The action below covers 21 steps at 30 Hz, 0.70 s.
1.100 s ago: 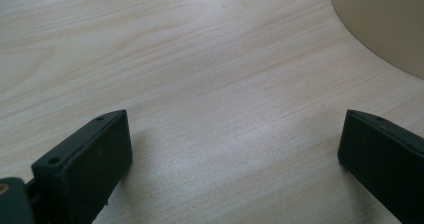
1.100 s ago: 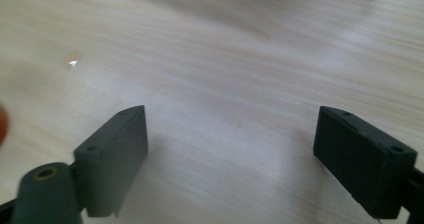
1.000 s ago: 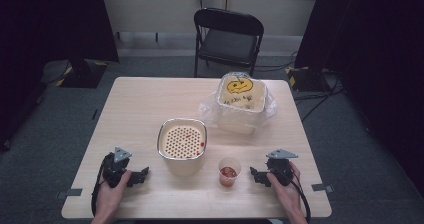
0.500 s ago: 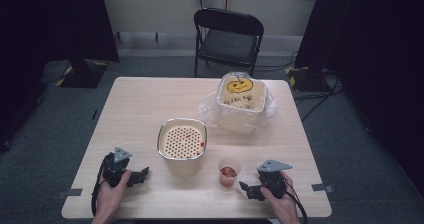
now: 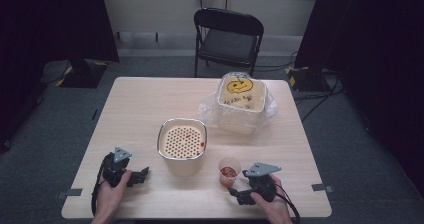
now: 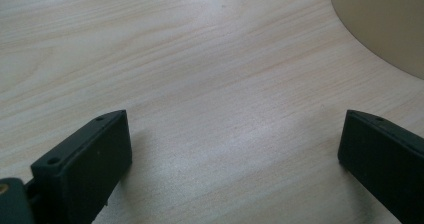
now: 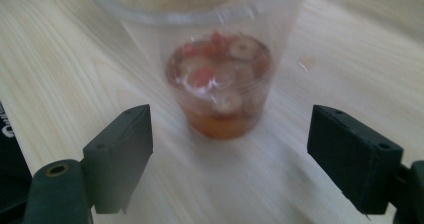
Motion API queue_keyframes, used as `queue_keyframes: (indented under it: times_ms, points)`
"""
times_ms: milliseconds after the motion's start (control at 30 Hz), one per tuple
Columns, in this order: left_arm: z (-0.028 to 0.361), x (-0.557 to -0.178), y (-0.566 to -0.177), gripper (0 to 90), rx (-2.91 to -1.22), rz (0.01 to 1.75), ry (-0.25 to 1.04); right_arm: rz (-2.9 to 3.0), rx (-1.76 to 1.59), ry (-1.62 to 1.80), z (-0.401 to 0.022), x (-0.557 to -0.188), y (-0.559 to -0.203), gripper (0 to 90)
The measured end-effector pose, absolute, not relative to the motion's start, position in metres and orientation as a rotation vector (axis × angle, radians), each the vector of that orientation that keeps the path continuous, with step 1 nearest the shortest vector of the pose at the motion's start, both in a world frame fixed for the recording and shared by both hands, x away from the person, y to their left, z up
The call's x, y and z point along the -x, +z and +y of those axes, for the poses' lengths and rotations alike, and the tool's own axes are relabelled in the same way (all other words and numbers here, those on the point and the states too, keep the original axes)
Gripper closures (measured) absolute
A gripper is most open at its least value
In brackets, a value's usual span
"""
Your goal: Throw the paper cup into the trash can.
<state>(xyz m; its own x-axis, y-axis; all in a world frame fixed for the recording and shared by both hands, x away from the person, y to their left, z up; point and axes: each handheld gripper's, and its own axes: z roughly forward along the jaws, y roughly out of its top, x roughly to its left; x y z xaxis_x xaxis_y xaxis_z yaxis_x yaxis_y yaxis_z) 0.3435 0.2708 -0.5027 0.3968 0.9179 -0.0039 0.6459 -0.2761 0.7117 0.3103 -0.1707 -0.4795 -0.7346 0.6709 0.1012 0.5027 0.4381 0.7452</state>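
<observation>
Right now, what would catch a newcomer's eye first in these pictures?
Probably the small clear cup of reddish pieces near the table's front edge, with the open right gripper aimed at it. Behind it stands a cream pot with a perforated insert, and farther back a tub marked with a yellow smiley.

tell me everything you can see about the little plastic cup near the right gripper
The small clear plastic cup stands upright on the wooden table, near its front edge, just right of the perforated container. It holds reddish pieces in a little amber liquid at the bottom. The right gripper faces it with jaws open, not touching it.
</observation>
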Motion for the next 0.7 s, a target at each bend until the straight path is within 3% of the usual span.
queue_keyframes:
  times_ms: [333, 433, 467, 700]
  points:
    - [0.271, -0.343, -0.503, 0.0, -2.022, 1.331, 0.552, 2.439, -1.025, 1.272, -0.148, -0.332, -0.474, 21.9]
    - [0.271, -0.343, -0.503, 0.0, -2.022, 1.331, 0.553, 2.444, -1.002, 1.277, -0.143, -0.334, -0.474, 25.5]
    - [0.271, -0.343, -0.503, 0.0, -2.021, 1.332, 0.552, 2.450, -0.985, 1.281, -0.140, -0.335, -0.475, 31.6]
    - [0.270, -0.343, -0.503, 0.0, -2.014, 1.335, 0.550, 2.456, -0.964, 1.263, -0.141, -0.337, -0.474, 38.0]
